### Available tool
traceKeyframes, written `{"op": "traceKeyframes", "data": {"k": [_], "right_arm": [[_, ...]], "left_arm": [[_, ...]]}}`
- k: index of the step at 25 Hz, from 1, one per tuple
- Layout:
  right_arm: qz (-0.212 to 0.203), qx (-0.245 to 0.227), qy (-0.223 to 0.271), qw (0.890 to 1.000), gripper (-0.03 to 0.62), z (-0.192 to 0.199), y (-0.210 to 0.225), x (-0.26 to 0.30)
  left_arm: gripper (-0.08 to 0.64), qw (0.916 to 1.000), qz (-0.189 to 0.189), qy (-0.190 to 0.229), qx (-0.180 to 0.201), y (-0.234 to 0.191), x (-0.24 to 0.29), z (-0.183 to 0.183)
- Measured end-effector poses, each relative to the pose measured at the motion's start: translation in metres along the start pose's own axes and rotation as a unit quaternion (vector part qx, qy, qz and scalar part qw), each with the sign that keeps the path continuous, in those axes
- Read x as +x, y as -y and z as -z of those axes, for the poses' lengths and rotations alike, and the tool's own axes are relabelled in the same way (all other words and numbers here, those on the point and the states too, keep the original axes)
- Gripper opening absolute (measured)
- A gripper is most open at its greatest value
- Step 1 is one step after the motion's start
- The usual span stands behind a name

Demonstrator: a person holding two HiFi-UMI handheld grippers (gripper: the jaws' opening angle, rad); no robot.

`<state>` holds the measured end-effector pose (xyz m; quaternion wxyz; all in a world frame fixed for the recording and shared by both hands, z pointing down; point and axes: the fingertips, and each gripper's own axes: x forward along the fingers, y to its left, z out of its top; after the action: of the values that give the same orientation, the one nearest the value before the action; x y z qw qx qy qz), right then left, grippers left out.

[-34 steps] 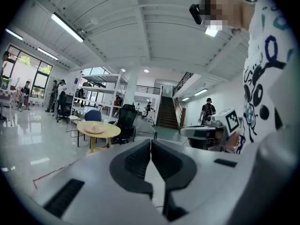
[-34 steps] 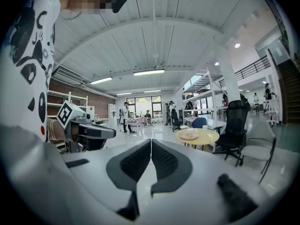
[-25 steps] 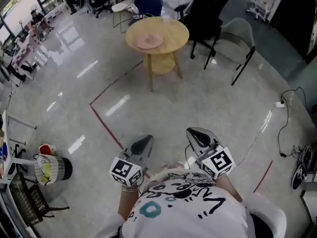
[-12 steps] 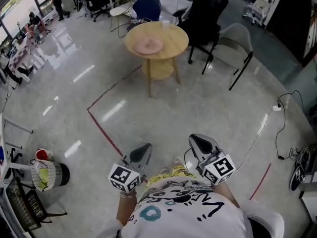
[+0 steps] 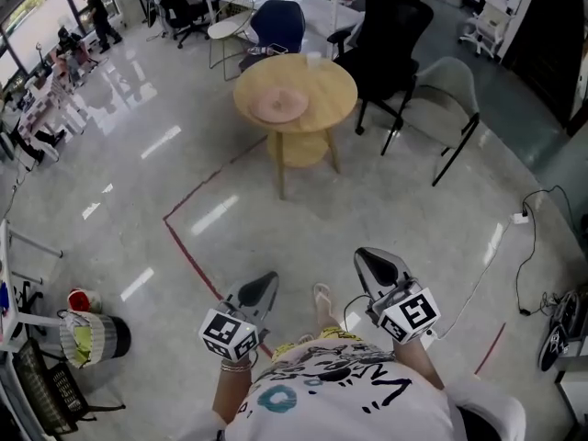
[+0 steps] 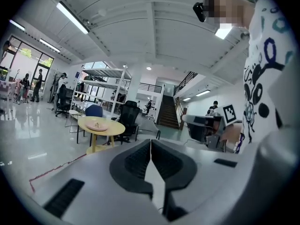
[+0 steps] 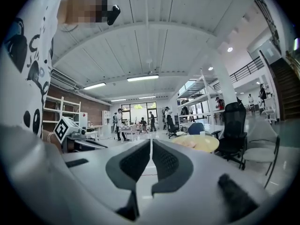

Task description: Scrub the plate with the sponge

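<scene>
The pink plate (image 5: 279, 107) lies on the round table (image 5: 333, 79); well short of that table, the left gripper (image 5: 261, 289) and right gripper (image 5: 377, 266) have their jaws together, empty.

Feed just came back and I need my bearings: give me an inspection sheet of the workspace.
Surface: round wooden table, far ahead of both grippers.
Job's things: pink plate on the table; sponge not seen.
Clutter: small white cup at the table's far edge.
Grippers: left gripper and right gripper both shut, empty.
Cables: white power strip with cables trailing on the floor, right side.
Surroundings: black chair, grey chair, red floor tape.
</scene>
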<state>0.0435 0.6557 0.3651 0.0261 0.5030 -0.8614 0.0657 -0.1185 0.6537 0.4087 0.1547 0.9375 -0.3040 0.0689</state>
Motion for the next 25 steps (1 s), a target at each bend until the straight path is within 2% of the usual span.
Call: {"op": "traceKeyframes", "data": {"k": [7,13,19,25], "right_arm": [[-0.044,-0.006,0.001,0.999,0.03,-0.019,0.051,0.059],[-0.059,-0.006,-0.001,0.998,0.031,-0.021,0.096,0.085],[-0.065,0.006,-0.011,0.998,0.031,-0.016,0.134,0.11],[-0.079,0.017,-0.025,0.996,0.031,-0.014,0.147,0.148]], "left_arm": [[0.02,0.9997,-0.008,0.019,0.01,-0.038,0.078,-0.044],[0.02,0.9993,-0.016,0.03,0.013,-0.057,0.131,-0.067],[0.02,0.9992,-0.03,0.023,0.015,-0.076,0.163,-0.077],[0.02,0.9989,-0.045,0.011,0.006,-0.11,0.175,-0.082]]}}
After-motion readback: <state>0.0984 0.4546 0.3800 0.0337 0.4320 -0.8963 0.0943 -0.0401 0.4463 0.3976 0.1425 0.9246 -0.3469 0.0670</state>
